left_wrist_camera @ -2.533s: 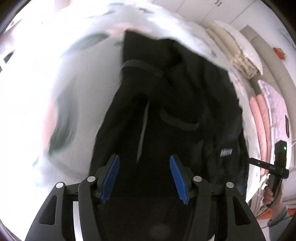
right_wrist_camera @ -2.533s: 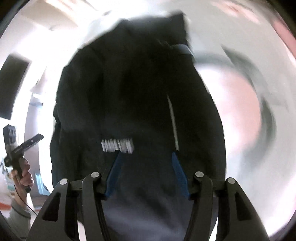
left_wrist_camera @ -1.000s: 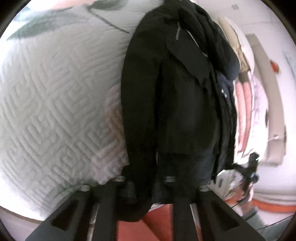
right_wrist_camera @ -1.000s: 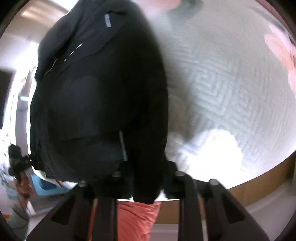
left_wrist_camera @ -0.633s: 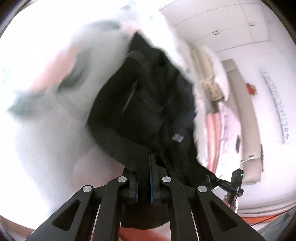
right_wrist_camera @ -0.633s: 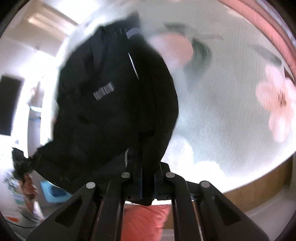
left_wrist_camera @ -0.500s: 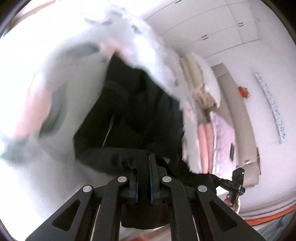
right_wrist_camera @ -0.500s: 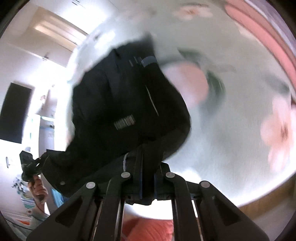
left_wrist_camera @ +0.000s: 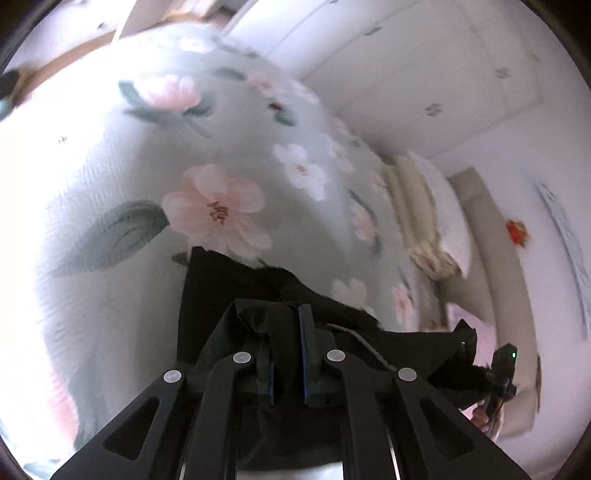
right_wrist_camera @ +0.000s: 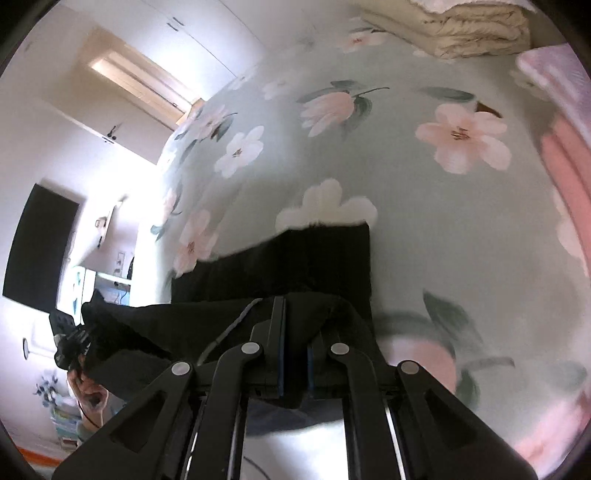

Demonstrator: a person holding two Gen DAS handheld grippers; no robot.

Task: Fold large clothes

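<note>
Black fingers (left_wrist_camera: 304, 332), blue pads, silver screws.

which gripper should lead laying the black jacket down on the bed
Neither clearly: left gripper and right gripper are each shut on an edge of the black jacket, its far part already on the floral bedspread. Probably lower both together.

L (left_wrist_camera: 287, 349) & R (right_wrist_camera: 294, 345) hand-held grippers clamped, level

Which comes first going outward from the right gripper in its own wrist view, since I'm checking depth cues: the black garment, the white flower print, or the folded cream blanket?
1. Black garment, clamped in the right gripper.
2. White flower print, just beyond the garment's far edge.
3. Folded cream blanket, far end of the bed, upper right.
</note>
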